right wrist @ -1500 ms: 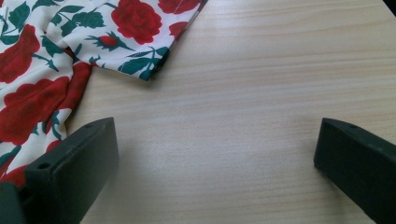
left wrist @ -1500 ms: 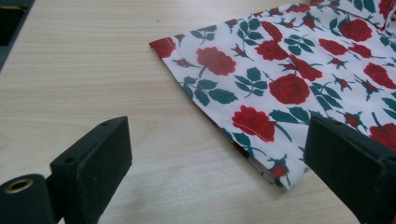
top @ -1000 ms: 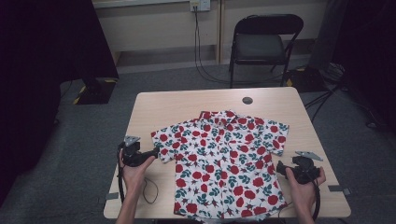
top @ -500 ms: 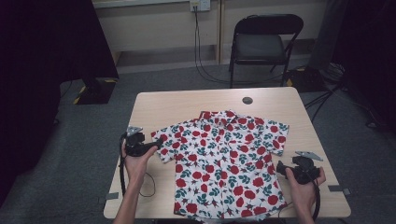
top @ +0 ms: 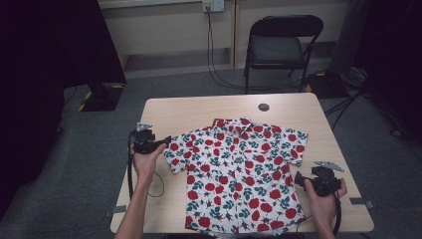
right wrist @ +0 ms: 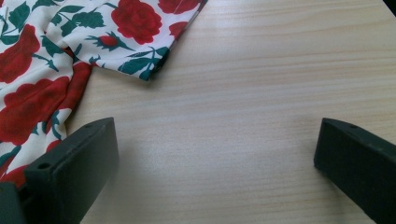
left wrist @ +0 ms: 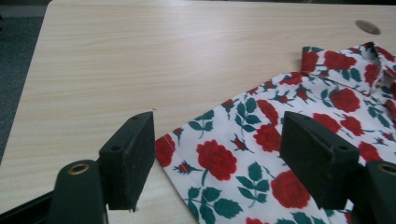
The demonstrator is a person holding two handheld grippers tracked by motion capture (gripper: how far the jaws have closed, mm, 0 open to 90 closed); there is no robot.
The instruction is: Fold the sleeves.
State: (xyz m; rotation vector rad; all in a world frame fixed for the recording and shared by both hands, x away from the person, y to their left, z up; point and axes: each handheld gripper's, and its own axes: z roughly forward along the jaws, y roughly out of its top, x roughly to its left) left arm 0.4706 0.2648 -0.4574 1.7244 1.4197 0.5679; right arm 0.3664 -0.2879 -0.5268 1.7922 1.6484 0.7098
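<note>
Two grippers at the table point(top: 199, 107), one shirt point(top: 239, 174) lying flat across its middle, collar at the far side. Left gripper point(left wrist: 217, 156) at the shirt's left sleeve point(top: 176, 152): jaws spread but have just been closing, sleeve edge between them, pads not pressing it. Right gripper point(right wrist: 215, 163) beside the shirt's near right hem, jaws spread wide over bare tabletop, holding nothing.
</note>
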